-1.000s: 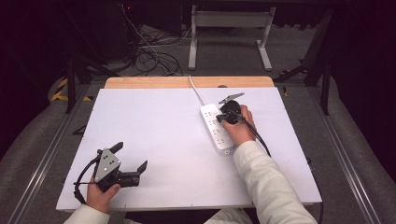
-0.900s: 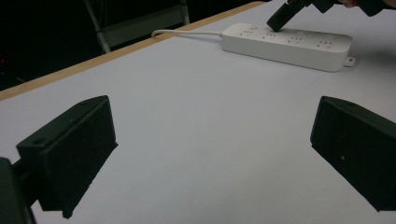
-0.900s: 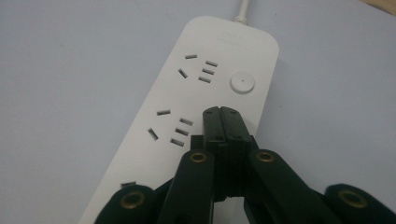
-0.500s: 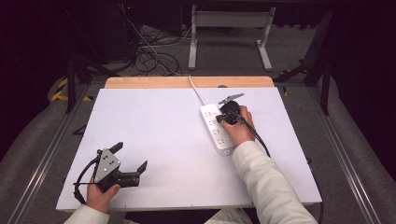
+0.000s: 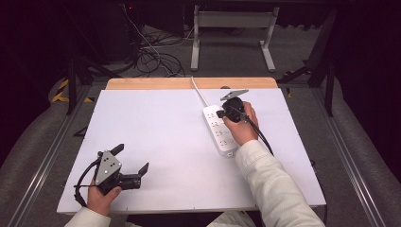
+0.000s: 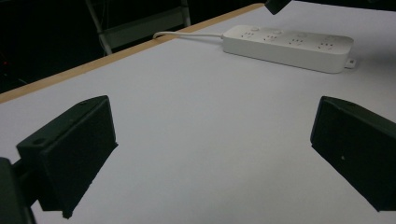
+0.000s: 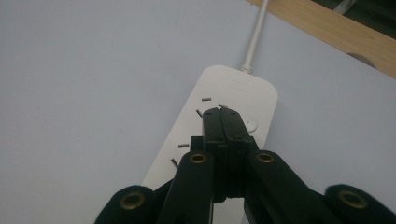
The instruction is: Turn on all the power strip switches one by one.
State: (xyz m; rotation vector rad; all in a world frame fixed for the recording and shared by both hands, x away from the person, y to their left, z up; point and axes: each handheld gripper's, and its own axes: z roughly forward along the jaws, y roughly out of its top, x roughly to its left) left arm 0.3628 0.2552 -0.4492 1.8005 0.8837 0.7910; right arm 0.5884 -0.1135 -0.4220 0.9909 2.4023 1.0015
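Clenched right fingers [image 7: 223, 113] over the power strip's [image 7: 219, 121] switch end.

Tips pressed together, empty, near the round button [image 7: 251, 125]; left gripper [image 5: 131, 166] spread wide, idle at the worktop's [image 5: 156, 123] near-left corner. Strip toward the far-right edge: likely light, rigid, smooth plastic; best gripped across its narrow sides.

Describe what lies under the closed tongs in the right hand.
The white power strip lies under the right tongs, near its round button. The shut tips hide the sockets directly beneath, so contact cannot be seen.
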